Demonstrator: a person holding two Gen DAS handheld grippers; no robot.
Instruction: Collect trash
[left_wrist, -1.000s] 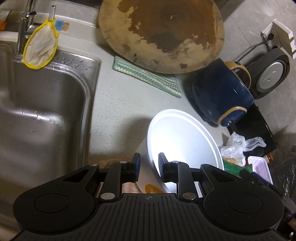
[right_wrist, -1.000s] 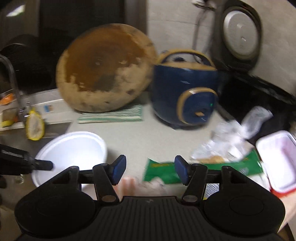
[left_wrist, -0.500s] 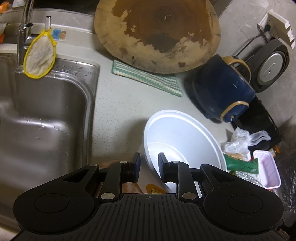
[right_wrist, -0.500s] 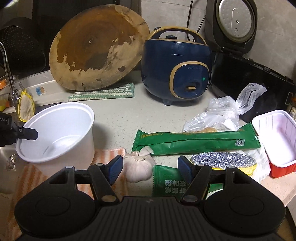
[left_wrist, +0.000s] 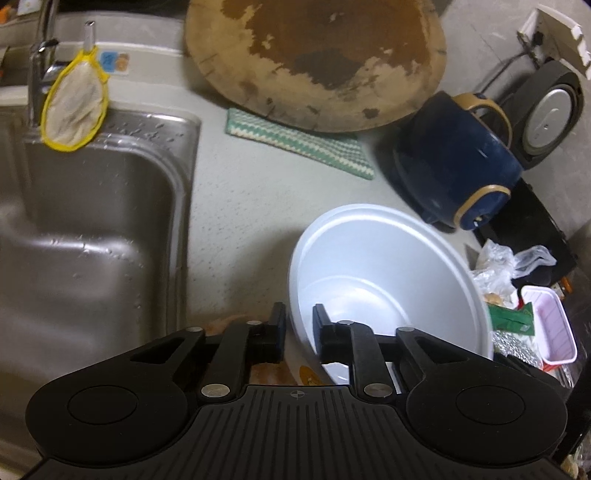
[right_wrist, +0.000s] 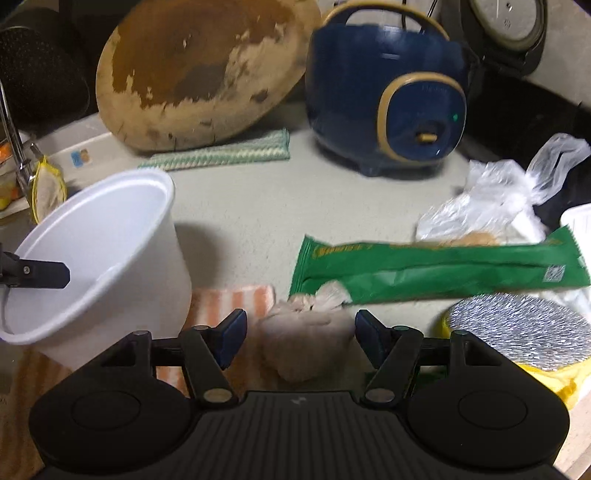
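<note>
A white foam bowl (left_wrist: 388, 266) stands tilted on the counter beside the sink. My left gripper (left_wrist: 299, 328) straddles its near rim, one finger inside and one outside, and its jaws are closing on the wall. In the right wrist view the bowl (right_wrist: 110, 229) is at the left, with a left finger (right_wrist: 44, 275) reaching into it. My right gripper (right_wrist: 301, 332) is open, low over a pale garlic bulb (right_wrist: 306, 347) that lies between its fingers with gaps on both sides. Behind it lies a long green wrapper (right_wrist: 443, 266).
A crumpled plastic bag (right_wrist: 491, 199), a silver-patterned round on yellow (right_wrist: 517, 328) and a pink tray (left_wrist: 550, 325) crowd the right. A blue rice cooker (right_wrist: 384, 99) and a round wooden board (right_wrist: 199, 70) stand behind. The steel sink (left_wrist: 85, 221) is at the left; an orange striped cloth (right_wrist: 225, 299) lies under the bowl.
My right gripper has sunk toward the counter, so the garlic bulb now sits between its fingers. The left fingers have narrowed on the bowl's rim.
</note>
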